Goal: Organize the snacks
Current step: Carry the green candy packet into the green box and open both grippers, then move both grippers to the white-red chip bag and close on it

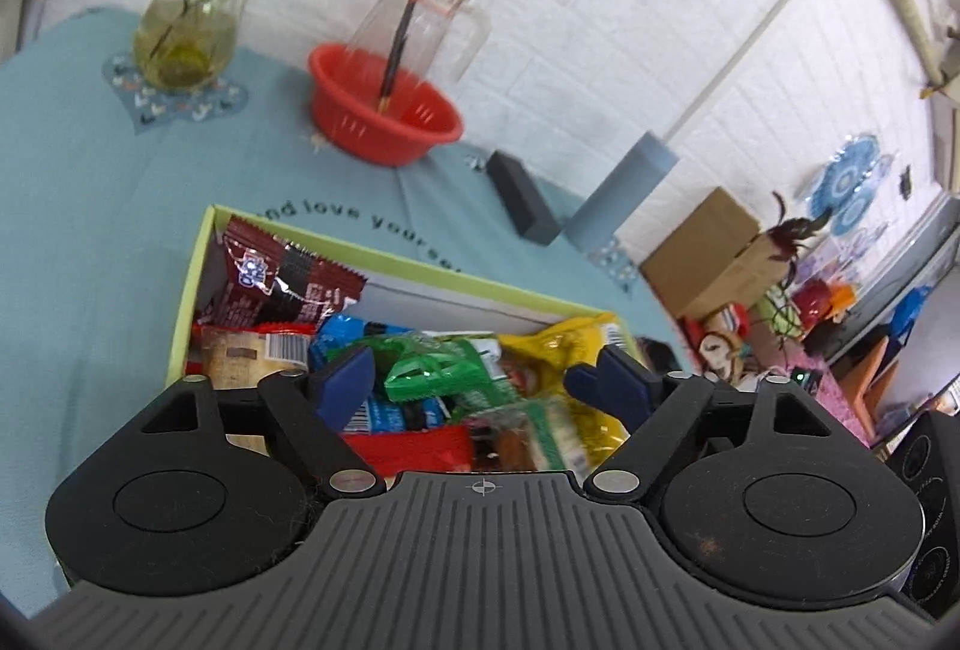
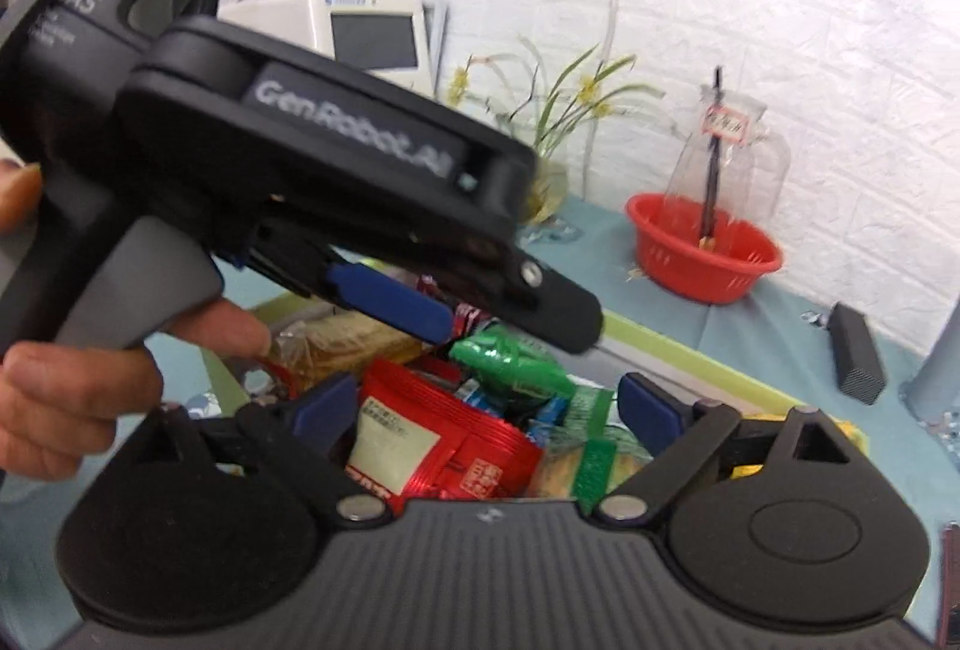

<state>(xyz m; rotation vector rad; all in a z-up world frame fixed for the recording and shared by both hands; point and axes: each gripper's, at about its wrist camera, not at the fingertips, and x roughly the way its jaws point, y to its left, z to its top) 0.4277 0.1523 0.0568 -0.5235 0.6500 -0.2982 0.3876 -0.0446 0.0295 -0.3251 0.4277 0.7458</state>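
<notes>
A green-rimmed cardboard box (image 1: pixel 198 254) on the teal tablecloth holds several snack packets: a dark red one (image 1: pixel 282 278), a yellow one (image 1: pixel 570 344), a red one (image 2: pixel 444 446) and a small green one (image 1: pixel 429 368). My left gripper (image 1: pixel 474 380) is open just above the pile, its blue pads on either side of the green packet. The right wrist view shows that same gripper (image 2: pixel 480 326) from the side over the green packet (image 2: pixel 510 359). My right gripper (image 2: pixel 489 410) is open and empty, above the box's near end over the red packet.
A red basket (image 1: pixel 384 110) with a clear jug stands at the back, and a vase of flowers (image 1: pixel 183 32) to its left. A dark block (image 1: pixel 522 197) and a blue-grey tube (image 1: pixel 624 191) lie near the wall. Clutter lies beyond the table's right edge.
</notes>
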